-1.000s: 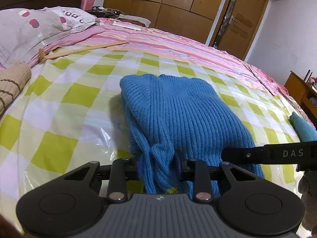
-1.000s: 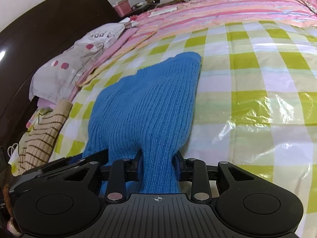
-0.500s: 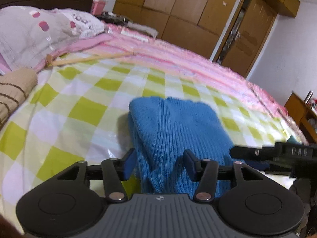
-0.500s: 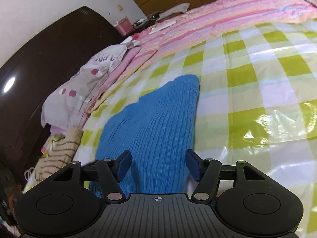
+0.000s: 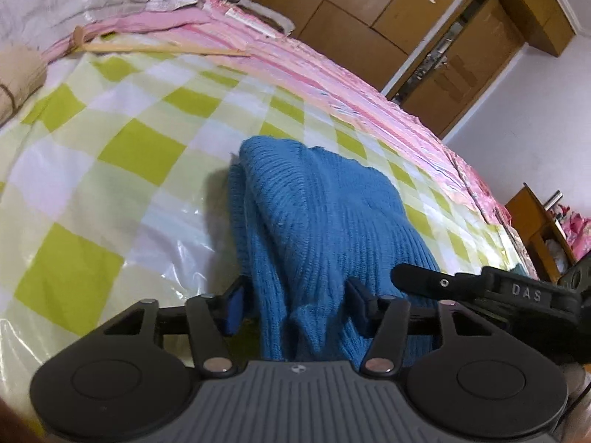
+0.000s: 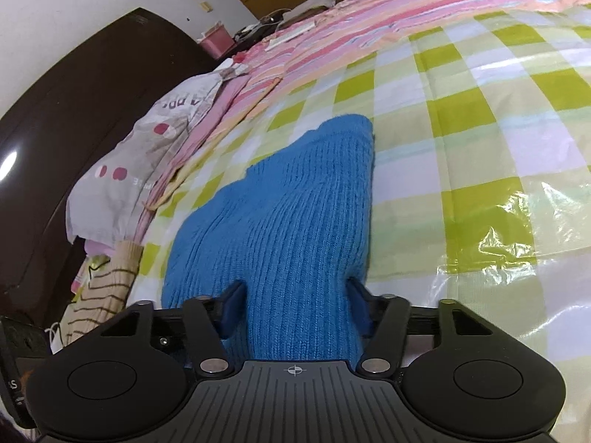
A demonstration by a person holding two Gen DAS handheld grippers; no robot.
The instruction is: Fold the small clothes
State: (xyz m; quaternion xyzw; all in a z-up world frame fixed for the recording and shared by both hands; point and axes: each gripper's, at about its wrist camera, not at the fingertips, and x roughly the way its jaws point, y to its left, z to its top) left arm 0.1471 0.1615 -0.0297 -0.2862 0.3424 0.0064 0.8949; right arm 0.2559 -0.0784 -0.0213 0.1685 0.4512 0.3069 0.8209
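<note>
- The blue knitted garment (image 5: 325, 221) lay on the checked green-and-white plastic sheet (image 5: 110, 155) that covered the bed, already doubled into a narrow thick bundle; I judge that the fold was nearly finished.
- The near end of the bundle rose between the fingers of both tools, probably because this end was the last part put down on the sheet.
- The left gripper (image 5: 295, 304) stood with its jaws apart; the knit passed between them, and a gap showed beside the left pad, so it did not clamp the cloth.
- The right gripper (image 6: 295, 306) had the other near corner between its jaws, which were closing at this moment. The cloth filled almost the whole space, but I did not see the pads pressing into it.
- The 2 tools were just beside each other; in the left view, a finger of the right tool crossed over the knit.
- The far end of the bundle ended in a rounded fold, with bare sheet all around it, so there was wide room ahead and to both sides.
- The shiny sheet looked slippery, so the bundle could slide if it were pushed.
- Farther out, a beige striped garment (image 6: 99, 288) lay near the spotted pillow (image 6: 147, 170), well apart from the blue one.
- A thin wooden stick (image 5: 159, 48) lay at the border of the pink striped bedding (image 5: 332, 81).
</note>
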